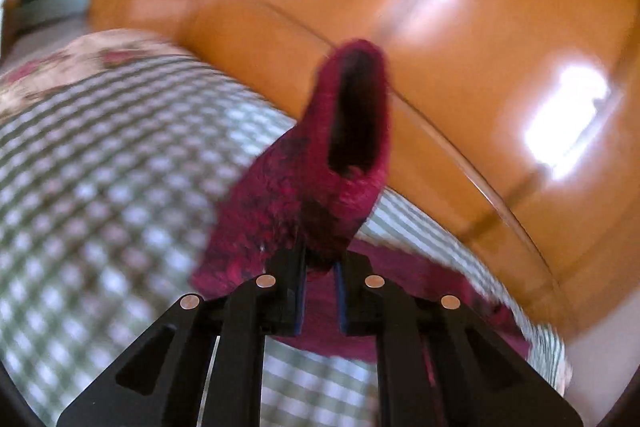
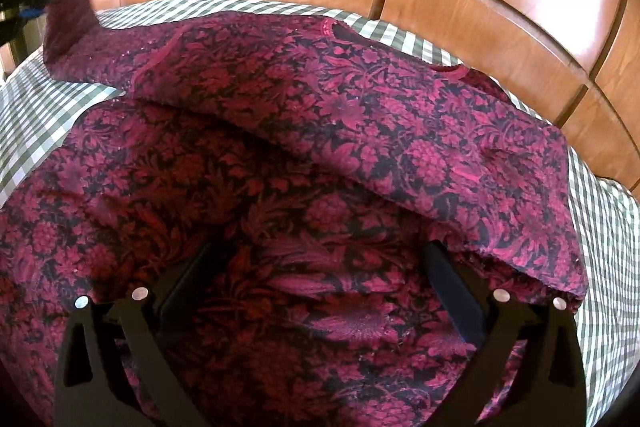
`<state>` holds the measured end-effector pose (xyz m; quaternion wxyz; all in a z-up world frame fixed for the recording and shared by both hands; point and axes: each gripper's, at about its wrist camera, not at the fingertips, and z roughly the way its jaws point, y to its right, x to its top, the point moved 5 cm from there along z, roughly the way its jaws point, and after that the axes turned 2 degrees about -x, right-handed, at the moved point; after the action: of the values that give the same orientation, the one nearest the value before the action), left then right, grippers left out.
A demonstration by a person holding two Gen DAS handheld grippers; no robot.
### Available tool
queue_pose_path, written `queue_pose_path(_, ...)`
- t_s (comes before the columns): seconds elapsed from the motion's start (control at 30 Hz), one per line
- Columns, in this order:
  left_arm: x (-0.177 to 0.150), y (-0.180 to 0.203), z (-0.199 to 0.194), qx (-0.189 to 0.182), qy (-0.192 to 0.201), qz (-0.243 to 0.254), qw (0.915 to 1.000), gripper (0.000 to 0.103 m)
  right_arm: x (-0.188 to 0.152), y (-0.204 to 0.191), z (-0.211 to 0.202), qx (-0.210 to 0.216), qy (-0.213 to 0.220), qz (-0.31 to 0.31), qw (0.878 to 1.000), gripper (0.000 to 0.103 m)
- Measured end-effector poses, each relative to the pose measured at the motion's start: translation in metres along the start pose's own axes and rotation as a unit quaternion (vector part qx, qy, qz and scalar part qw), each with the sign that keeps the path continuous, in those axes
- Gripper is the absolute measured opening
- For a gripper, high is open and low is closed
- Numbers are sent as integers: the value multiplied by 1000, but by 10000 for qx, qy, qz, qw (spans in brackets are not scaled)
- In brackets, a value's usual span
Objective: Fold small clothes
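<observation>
A dark red flowered top (image 2: pixel 304 155) lies on a checked cloth (image 2: pixel 36 115), the left gripper (image 1: pixel 320 291) pinching its lifted sleeve (image 1: pixel 320 163) at 10 o'clock, the right gripper (image 2: pixel 316 287) wide open and empty over the body, seemingly mid-fold; next, the sleeve likely goes inward.

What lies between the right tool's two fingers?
Only the floral garment lies between the open right tool fingers, seen in the right wrist view.
</observation>
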<state>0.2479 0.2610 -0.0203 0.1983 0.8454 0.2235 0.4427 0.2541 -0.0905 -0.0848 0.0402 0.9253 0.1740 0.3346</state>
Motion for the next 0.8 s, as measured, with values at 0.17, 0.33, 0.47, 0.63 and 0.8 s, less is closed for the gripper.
queue_pose_path(0.17,-60,77,32,-423,-581,881,9935,11,0,2,0,90,-22,88,9999,101)
queue_pose_path(0.33,-121,120,78,-341,-1349,1594,9774,15,1,6,0,269,-66,236,9993,101)
queue_pose_path(0.47,-134,126,80,-235,-1373,1735,9749,47,4,11,-4,471,-140,407,9980,101)
queue_pose_path(0.63,-125,112,57,-316,-1224,1686,9775,67,29,26,-20,1302,-29,1398,9816,88)
queue_pose_path(0.8,-123,98,33,-355,-1053,1641,9802,73,67,24,-24,2324,119,2384,9429,87)
